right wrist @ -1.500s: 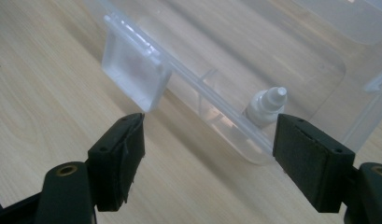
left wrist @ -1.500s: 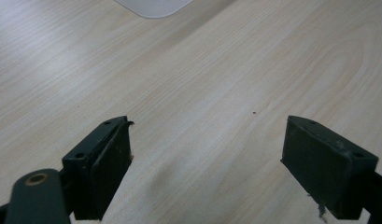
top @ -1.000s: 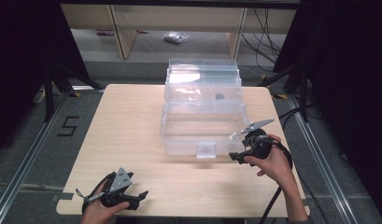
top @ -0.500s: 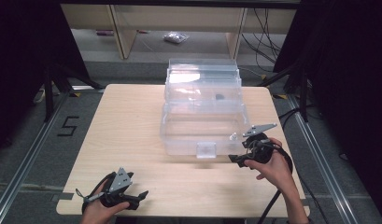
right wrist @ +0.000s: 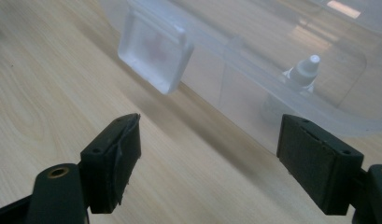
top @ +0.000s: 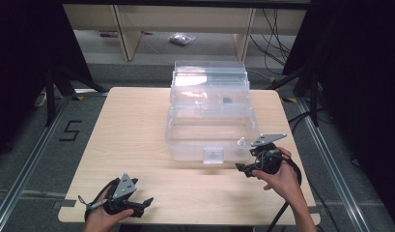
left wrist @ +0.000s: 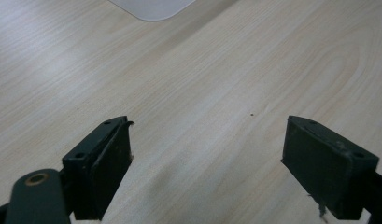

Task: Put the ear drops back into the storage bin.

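On the table in the high view, the box sits just ahead of the right gripper, long side running away from the person, latch facing them. In the right gripper view, the jaws have just been opening, wide and empty; next I think they must reach the latch up left. In the left gripper view, the left gripper gapes empty over bare wood.

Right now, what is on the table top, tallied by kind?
Clear plastic box: 1
Small white bottle inside it: 1
Dark item in its upper tray, too small to identify: 1
Handheld grippers, left gripper and right gripper: 2
Total: 5
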The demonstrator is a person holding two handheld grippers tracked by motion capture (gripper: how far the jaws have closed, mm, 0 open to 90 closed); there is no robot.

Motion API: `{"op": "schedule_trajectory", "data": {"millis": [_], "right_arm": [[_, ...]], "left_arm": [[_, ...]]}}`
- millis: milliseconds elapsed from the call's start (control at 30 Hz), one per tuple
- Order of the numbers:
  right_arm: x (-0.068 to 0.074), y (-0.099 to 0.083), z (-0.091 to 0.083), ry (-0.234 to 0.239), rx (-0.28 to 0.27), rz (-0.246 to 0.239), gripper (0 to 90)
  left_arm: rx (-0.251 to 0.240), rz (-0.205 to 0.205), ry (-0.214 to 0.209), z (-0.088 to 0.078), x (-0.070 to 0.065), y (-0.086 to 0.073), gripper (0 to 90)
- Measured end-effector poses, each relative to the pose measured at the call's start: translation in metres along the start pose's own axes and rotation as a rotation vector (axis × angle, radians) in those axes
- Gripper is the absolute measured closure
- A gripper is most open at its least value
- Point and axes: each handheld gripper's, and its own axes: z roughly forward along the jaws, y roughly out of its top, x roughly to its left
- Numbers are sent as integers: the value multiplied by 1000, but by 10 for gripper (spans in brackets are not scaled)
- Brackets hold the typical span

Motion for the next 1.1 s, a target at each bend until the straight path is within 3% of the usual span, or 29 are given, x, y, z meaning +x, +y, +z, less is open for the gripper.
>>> {"op": "schedule_trajectory", "data": {"millis": [33, 67, 133, 200, 233, 267, 333, 367, 433, 467, 567, 633, 667, 767, 800, 867, 933, 1100], "right_arm": [[1, -4, 3, -2, -19, 6, 227], [1, -5, 3, 4, -2, 11, 227], [1, -9, 6, 0, -14, 8, 226], [4, -12, 7, 5, -9, 37, 227], [2, -15, 8, -5, -10, 8, 227], [3, -17, 11, 1, -14, 14, 227], [4, -20, 10, 6, 0, 21, 229], [4, -23, 13, -3, -22, 9, 229], [6, -25, 12, 10, 1, 32, 228], [4, -28, 15, -7, -34, -8, 228], [8, -33, 15, 2, -21, 36, 227], [8, -35, 15, 5, -26, 20, 226], [9, -37, 18, -2, -42, 13, 226], [12, -40, 16, 9, -27, 32, 224], [12, -42, 18, 1, -55, 19, 223], [15, -43, 16, 10, -33, 45, 221], [13, -46, 18, -3, -64, 14, 219], [17, -51, 18, 15, -31, 37, 216]], "left_arm": [[-3, 1, 2, 0, 0, 0, 150], [-4, -15, 2, 1, -1, -1, 150], [0, 3, 0, 0, 0, 0, 150], [-20, -22, -7, 1, -1, 0, 150], [-17, -20, -8, 1, -1, 0, 150], [-1, -2, 1, 0, 0, 0, 150], [-20, -22, -7, 1, -1, 0, 150], [-16, -17, -8, 0, -1, 0, 150], [-4, -5, 1, 0, 0, 0, 150], [-12, -14, -5, 0, -1, 0, 150], [-17, -21, -8, 0, -1, 0, 150], [-5, -5, 2, 0, 0, 0, 150], [-19, -20, -6, 1, -1, 0, 150], [-1, -1, 2, 0, 0, 0, 151], [0, 2, 1, 0, 0, 0, 150], [0, -1, 2, 0, 0, 0, 150], [0, 1, 1, 0, 0, 0, 150], [0, 2, 2, 0, 0, 0, 150]]}}
